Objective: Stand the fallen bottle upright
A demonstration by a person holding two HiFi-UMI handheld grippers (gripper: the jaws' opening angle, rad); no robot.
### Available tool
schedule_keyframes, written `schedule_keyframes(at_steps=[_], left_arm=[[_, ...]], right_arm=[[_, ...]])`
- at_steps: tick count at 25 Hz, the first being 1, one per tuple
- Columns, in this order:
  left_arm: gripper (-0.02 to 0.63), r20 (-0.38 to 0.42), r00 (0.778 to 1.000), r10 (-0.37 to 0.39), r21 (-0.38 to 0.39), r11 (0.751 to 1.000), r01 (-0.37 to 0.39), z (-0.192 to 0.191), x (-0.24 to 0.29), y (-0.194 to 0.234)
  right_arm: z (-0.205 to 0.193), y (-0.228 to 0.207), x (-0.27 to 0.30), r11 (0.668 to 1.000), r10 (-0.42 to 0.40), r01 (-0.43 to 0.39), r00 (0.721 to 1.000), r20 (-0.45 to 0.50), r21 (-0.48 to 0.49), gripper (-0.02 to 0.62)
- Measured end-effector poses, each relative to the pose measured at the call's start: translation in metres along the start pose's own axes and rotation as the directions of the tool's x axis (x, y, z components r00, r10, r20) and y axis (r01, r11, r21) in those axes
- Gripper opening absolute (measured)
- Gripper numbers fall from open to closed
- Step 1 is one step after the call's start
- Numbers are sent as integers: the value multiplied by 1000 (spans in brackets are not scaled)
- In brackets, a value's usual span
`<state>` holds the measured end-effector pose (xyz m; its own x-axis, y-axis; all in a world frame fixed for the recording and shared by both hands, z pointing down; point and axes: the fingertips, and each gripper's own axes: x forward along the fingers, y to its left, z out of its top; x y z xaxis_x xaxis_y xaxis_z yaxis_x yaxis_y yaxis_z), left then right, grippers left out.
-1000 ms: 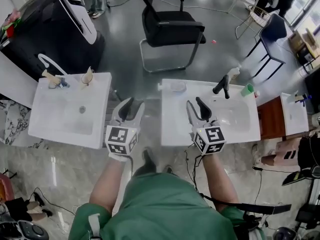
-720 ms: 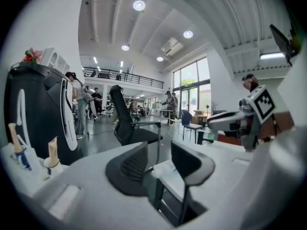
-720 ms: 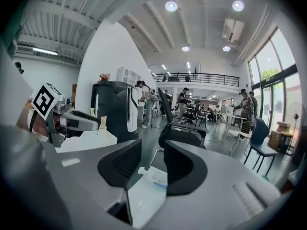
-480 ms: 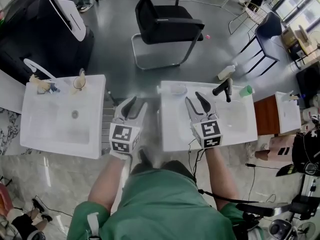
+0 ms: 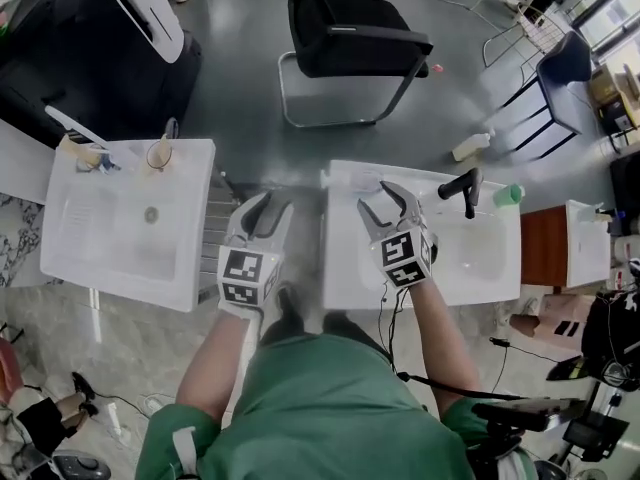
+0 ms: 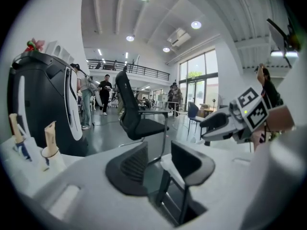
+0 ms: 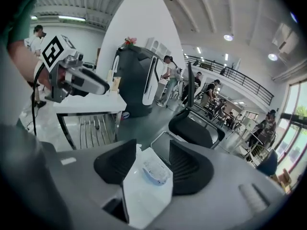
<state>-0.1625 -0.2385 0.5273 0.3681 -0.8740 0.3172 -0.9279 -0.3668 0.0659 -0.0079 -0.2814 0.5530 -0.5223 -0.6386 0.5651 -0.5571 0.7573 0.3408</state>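
A small clear bottle (image 7: 152, 169) lies on its side on the back left corner of the right white sink (image 5: 350, 258); in the head view the bottle (image 5: 350, 181) shows just beyond my right jaws. My right gripper (image 5: 386, 201) hangs over that corner, pointing down at it. Its jaws have just been opening and stand wide, and the right gripper view (image 7: 151, 150) frames the bottle between them, untouched. My left gripper (image 5: 262, 214) is open and empty over the gap between the two sinks, its jaws (image 6: 160, 152) holding nothing.
A black faucet (image 5: 462, 186) and a green cup (image 5: 508, 195) stand at the right sink's back. The left sink (image 5: 110, 258) carries cups with brushes (image 5: 160, 153). A black chair (image 5: 350, 38) stands beyond, and a wooden cabinet (image 5: 540, 248) sits to the right.
My right gripper has moved left and forward to the sink's back left corner, rolled, and its jaws have spread wider. The left gripper has sunk slightly over the gap.
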Motion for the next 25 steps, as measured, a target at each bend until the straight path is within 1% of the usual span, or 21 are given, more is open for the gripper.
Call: schedule_keyframes(at_steps=[3, 5, 8, 10, 14, 16, 19, 21, 23, 25], left_arm=[[152, -24, 1000, 12, -3, 1000, -12, -7, 9, -1], [153, -37, 999, 18, -4, 1000, -18, -12, 13, 0], [152, -56, 998, 36, -15, 999, -37, -18, 17, 3], [152, -67, 997, 49, -23, 998, -51, -22, 18, 7], [152, -93, 993, 78, -49, 995, -83, -36, 15, 18], [152, -108, 990, 91, -64, 993, -99, -43, 14, 23], [152, -117, 988, 101, -84, 990, -112, -51, 14, 30], [152, -115, 988, 104, -115, 986, -118, -55, 13, 35], [152, -109, 988, 109, -146, 981, -125, -55, 12, 40], [152, -107, 988, 115, -157, 979, -131, -55, 12, 45]], right_arm=[[-14, 1, 21, 995, 44, -48, 998, -49, -86, 204], [-22, 3, 34, 986, 69, -81, 994, -83, -149, 204], [-36, 7, 53, 962, 98, -131, 985, -145, -241, 204], [-46, 9, 65, 944, 111, -163, 975, -191, -285, 203], [-66, 13, 88, 903, 113, -218, 952, -285, -370, 203], [-73, 14, 97, 884, 112, -241, 941, -319, -400, 204], [-80, 15, 113, 869, 113, -260, 933, -341, -422, 204], [-85, 17, 123, 856, 110, -271, 928, -357, -441, 204], [-91, 18, 133, 837, 104, -287, 919, -380, -466, 204], [-96, 19, 142, 813, 93, -304, 910, -405, -496, 204]])
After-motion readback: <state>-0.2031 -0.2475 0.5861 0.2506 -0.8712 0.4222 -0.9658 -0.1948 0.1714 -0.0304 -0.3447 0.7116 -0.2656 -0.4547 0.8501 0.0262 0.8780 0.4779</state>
